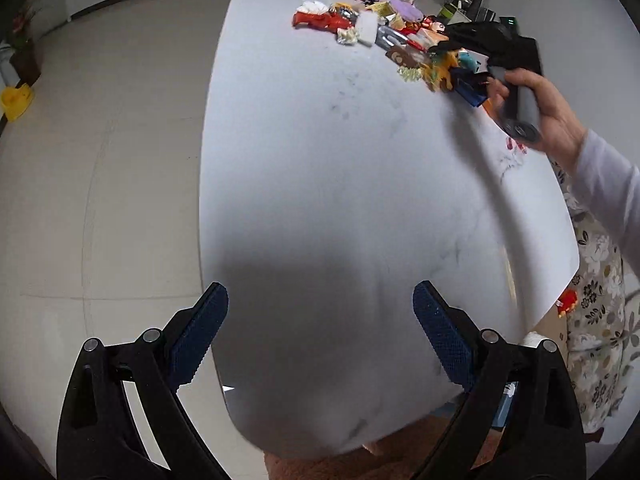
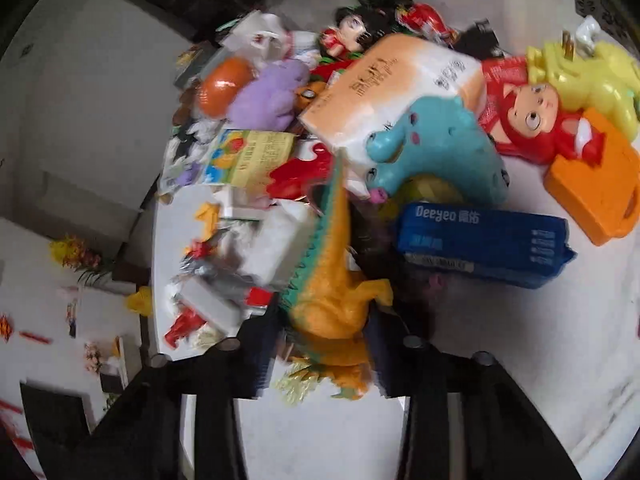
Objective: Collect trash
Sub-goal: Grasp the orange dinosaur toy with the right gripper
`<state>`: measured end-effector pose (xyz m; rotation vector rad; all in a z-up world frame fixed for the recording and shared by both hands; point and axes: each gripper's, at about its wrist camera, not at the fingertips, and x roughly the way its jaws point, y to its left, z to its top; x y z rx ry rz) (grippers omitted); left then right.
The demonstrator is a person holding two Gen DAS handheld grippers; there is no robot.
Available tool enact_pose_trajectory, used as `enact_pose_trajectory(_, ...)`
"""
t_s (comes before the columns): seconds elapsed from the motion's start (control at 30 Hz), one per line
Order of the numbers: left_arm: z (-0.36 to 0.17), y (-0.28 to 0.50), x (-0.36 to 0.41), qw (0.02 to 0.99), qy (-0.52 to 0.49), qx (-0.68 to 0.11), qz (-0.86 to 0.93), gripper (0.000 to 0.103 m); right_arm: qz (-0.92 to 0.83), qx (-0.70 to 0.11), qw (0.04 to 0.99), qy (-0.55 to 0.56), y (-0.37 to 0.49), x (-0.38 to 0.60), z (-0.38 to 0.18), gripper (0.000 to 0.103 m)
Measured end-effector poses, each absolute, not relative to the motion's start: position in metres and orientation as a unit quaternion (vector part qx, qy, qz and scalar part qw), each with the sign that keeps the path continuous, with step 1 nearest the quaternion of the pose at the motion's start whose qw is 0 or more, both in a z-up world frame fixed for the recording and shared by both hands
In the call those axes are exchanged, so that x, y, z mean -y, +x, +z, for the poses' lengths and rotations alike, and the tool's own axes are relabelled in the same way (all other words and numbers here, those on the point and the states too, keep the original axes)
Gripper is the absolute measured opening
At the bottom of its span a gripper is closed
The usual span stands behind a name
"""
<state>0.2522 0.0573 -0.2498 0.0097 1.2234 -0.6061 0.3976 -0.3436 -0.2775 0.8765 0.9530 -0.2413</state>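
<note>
A heap of toys and packets [image 1: 384, 28] lies at the far end of the white table [image 1: 340, 200]. My left gripper [image 1: 320, 336] is open and empty over the table's near end. My right gripper [image 2: 324, 344] sits at the heap, its jaws on either side of an orange toy dinosaur [image 2: 332, 292] with a green spine; the view is blurred, and the fingers appear to press its body. In the left wrist view the right gripper [image 1: 480, 76] is held by a hand at the heap's near edge.
Around the dinosaur lie a blue Deeyeo tissue pack [image 2: 480, 240], a teal toy hippo [image 2: 440, 152], an orange-white tissue pack [image 2: 392, 80], a red doll [image 2: 536, 120], an orange block [image 2: 592, 188] and white boxes [image 2: 276, 240]. Tiled floor [image 1: 100, 200] lies left of the table.
</note>
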Motion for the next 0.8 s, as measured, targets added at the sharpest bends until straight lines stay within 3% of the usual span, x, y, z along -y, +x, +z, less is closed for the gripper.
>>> enact_pose_trajectory(0.2, -0.250, 0.300, -0.011, 0.765, 0.017, -0.553, -0.330, 0.091, -0.072, -0.412, 0.795, 0.438, 0.332, 0.344, -0.238, 0.038)
enact_pose_trajectory(0.4, -0.246, 0.356, 0.089, 0.765, 0.022, -0.526, -0.371, 0.091, -0.085, -0.375, 0.795, 0.469, 0.230, 0.347, -0.209, 0.038)
enact_pose_trajectory(0.67, -0.263, 0.394, 0.238, 0.755, -0.021, -0.572, -0.321, 0.091, -0.144, -0.341, 0.798, 0.476, 0.123, 0.346, -0.188, 0.038)
enact_pose_trajectory(0.8, -0.277, 0.410, 0.268, 0.760, -0.017, -0.598, -0.255, 0.090, -0.158, -0.329, 0.794, 0.486, 0.091, 0.350, -0.186, 0.038)
